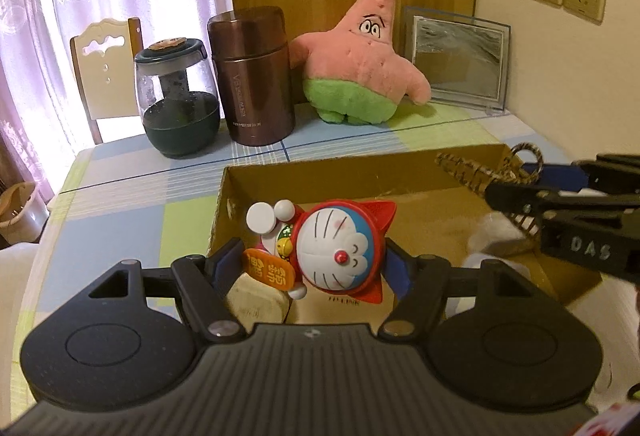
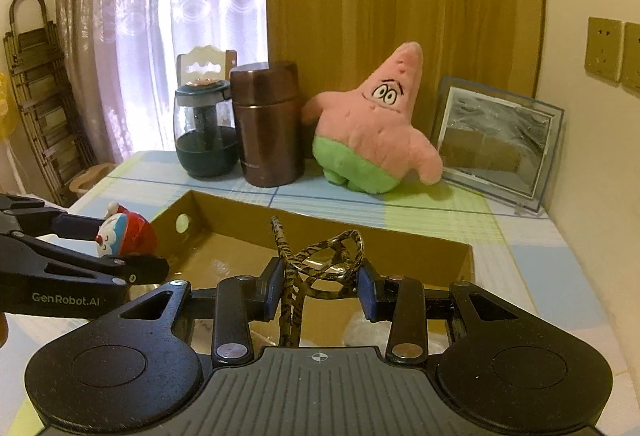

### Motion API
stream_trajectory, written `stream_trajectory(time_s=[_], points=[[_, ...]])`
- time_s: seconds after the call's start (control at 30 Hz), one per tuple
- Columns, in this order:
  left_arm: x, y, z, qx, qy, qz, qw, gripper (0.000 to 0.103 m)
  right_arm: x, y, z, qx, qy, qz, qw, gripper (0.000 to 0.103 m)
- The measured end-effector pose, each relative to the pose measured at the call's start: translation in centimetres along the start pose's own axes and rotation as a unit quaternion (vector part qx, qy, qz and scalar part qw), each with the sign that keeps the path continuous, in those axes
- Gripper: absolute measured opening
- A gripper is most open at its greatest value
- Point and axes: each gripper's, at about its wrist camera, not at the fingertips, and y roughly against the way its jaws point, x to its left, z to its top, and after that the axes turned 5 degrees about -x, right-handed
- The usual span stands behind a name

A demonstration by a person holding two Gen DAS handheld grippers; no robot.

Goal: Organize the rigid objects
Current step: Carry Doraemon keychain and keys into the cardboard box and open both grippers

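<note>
A Doraemon figurine [image 1: 340, 248] in a red cat suit lies sideways between the blue pads of my left gripper [image 1: 312, 260], which is shut on it. It hangs over the near left part of an open cardboard box [image 1: 280, 178]. My right gripper [image 2: 320, 284] is shut on tiger-striped eyeglasses [image 2: 324, 254], whose folded arms hang down between the fingers, over the same box [image 2: 400, 248]. From the left wrist view the right gripper [image 1: 516, 182] and the eyeglasses [image 1: 476, 166] show at the right. The right wrist view shows the left gripper [image 2: 120, 244] with the Doraemon figurine [image 2: 128, 232] at the left.
Along the back of the checked tablecloth stand a glass teapot [image 1: 178, 96], a brown flask [image 1: 256, 76], a pink star plush [image 1: 360, 56] and a leaning mirror frame [image 1: 456, 56]. A beige block [image 1: 260, 300] and something white [image 1: 492, 232] lie in the box. A chair [image 1: 104, 68] stands behind the table.
</note>
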Motion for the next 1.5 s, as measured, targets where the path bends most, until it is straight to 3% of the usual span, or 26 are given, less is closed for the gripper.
stream_trajectory(time_s=[0.63,1.5], points=[[0.5,-5.6,1.1,0.019,0.016,0.000,0.9997,0.069,-1.1,-6.0,-0.3,0.047,-0.011,-0.007,0.999,0.036],[1.2,-6.4,1.4,0.011,0.032,0.004,0.9994,0.072,-1.5,-6.7,-0.6,0.059,-0.025,-0.003,0.998,0.036]])
